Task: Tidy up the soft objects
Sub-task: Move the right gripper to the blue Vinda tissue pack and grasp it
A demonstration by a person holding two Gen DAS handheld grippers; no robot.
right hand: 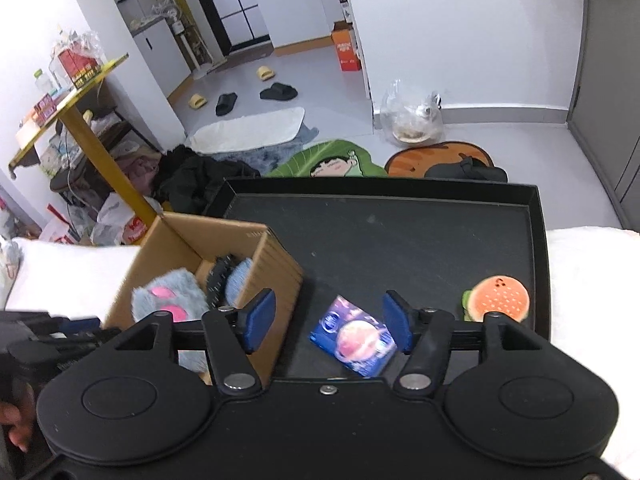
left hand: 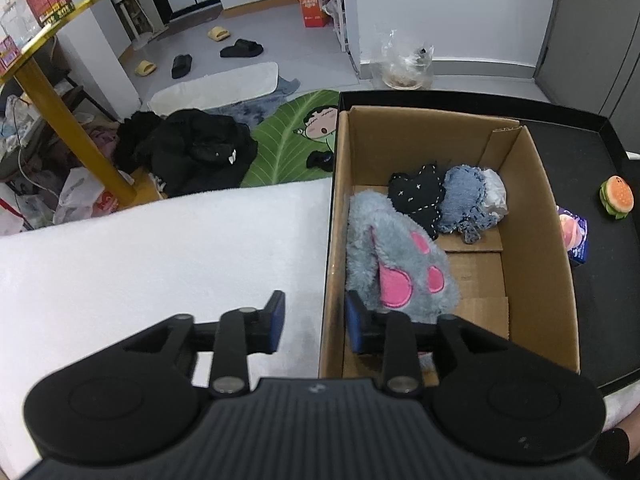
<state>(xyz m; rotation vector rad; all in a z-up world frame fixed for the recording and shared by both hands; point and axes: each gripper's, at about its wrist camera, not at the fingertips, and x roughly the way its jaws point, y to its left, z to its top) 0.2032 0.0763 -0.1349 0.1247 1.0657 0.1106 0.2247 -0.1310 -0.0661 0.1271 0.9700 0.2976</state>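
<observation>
A cardboard box (left hand: 532, 240) stands in the left end of a black tray (left hand: 580, 152). Inside it lie a grey furry plush paw with pink pads (left hand: 396, 256), a black stitched fabric piece (left hand: 418, 194) and a blue denim piece (left hand: 466, 196). My left gripper (left hand: 316, 320) is open astride the box's left wall, its right finger beside the plush and holding nothing. In the right wrist view, a blue packet (right hand: 354, 336) lies on the tray (right hand: 400, 240) under my open right gripper (right hand: 328, 322). A burger toy (right hand: 498, 300) sits to the right of it, and the box (right hand: 272, 264) to the left.
The tray rests on a white fluffy cover (left hand: 160, 248). Beyond it on the floor are a heap of black clothes (left hand: 192, 148), a green leaf rug (left hand: 288, 136), a yellow table leg (left hand: 72, 128), slippers and a clear plastic bag (left hand: 406, 66). A hand (right hand: 16, 420) shows at the lower left.
</observation>
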